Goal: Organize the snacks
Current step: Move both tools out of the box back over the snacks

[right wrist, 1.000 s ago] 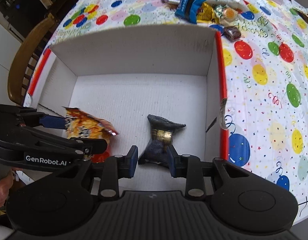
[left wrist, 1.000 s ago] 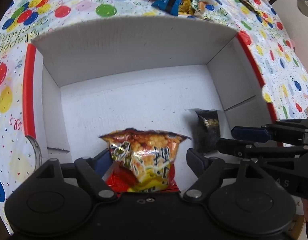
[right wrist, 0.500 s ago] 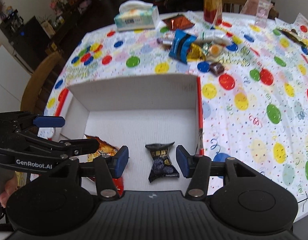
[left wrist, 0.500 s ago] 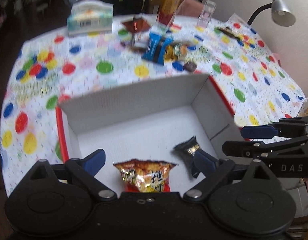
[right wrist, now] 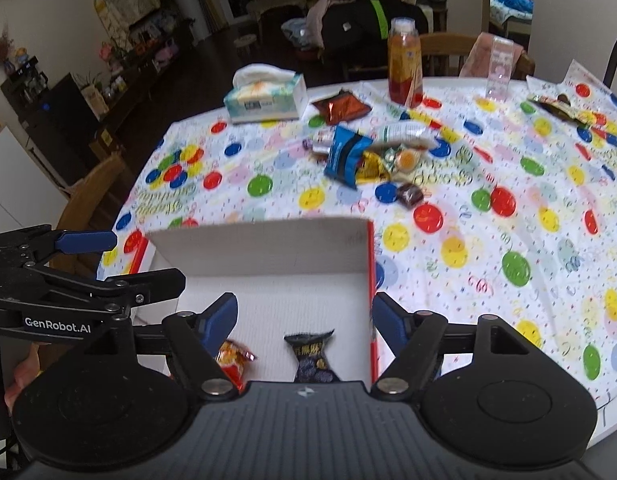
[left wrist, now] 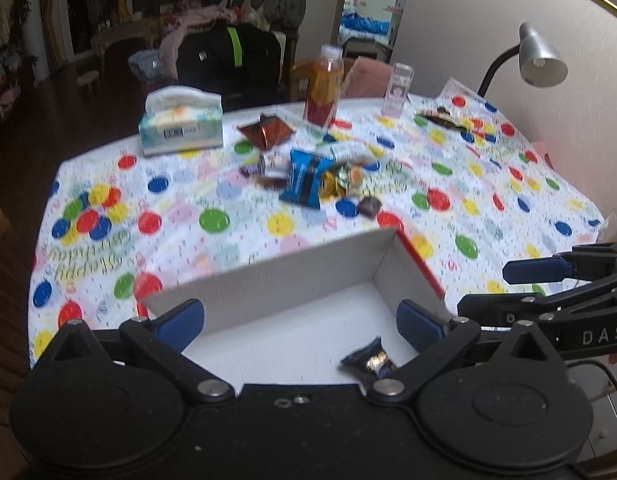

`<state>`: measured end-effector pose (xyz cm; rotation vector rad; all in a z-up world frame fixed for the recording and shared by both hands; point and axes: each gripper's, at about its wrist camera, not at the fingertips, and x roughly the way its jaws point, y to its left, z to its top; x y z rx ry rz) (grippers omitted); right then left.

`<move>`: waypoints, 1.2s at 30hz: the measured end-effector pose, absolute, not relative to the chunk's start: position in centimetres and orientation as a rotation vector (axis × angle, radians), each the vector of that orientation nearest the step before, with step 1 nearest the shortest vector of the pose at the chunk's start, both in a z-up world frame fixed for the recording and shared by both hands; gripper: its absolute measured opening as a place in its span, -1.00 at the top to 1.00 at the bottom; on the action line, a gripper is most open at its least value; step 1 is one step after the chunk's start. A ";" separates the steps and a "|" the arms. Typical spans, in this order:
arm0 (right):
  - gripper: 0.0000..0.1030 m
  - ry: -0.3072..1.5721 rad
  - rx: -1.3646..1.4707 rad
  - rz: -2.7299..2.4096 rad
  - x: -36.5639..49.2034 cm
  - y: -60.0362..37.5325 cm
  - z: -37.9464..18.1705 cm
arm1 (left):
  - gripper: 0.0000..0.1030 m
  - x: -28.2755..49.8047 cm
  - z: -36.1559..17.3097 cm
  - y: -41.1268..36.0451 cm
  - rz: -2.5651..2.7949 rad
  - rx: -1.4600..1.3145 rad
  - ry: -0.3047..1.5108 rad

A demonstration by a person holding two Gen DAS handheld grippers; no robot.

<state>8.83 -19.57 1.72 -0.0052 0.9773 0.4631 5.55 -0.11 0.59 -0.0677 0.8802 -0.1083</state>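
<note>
walls: pale, plain | floor: dark | desk (left wrist: pixel 448 216): balloon-print cloth | lamp (left wrist: pixel 542 58): grey gooseneck, right, by wall | wooden chair (right wrist: pixel 90 204): left of desk | dark shelf unit (right wrist: pixel 68 100): left wall, cluttered | doorway (left wrist: pixel 368 4): far side, bright room beyond | light: dim

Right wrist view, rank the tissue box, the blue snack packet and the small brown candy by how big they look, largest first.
1. tissue box, though it sits farther from the camera, so its true lead may be larger.
2. blue snack packet.
3. small brown candy, clearly the smallest despite lying nearest of the three.
</note>
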 end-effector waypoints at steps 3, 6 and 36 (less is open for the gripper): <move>-0.58 0.953 -0.017 0.459 9.7 -19.9 2.5 | -0.99 6.2 1.4 -0.5 -0.093 -0.053 0.850; -0.58 0.939 -0.032 0.464 11.1 -20.4 2.9 | -0.99 7.4 1.9 -0.8 -0.077 -0.046 0.831; -0.58 1.101 -0.185 0.597 32.8 -24.6 -8.7 | -0.98 30.0 -6.6 -3.1 0.020 -0.036 1.012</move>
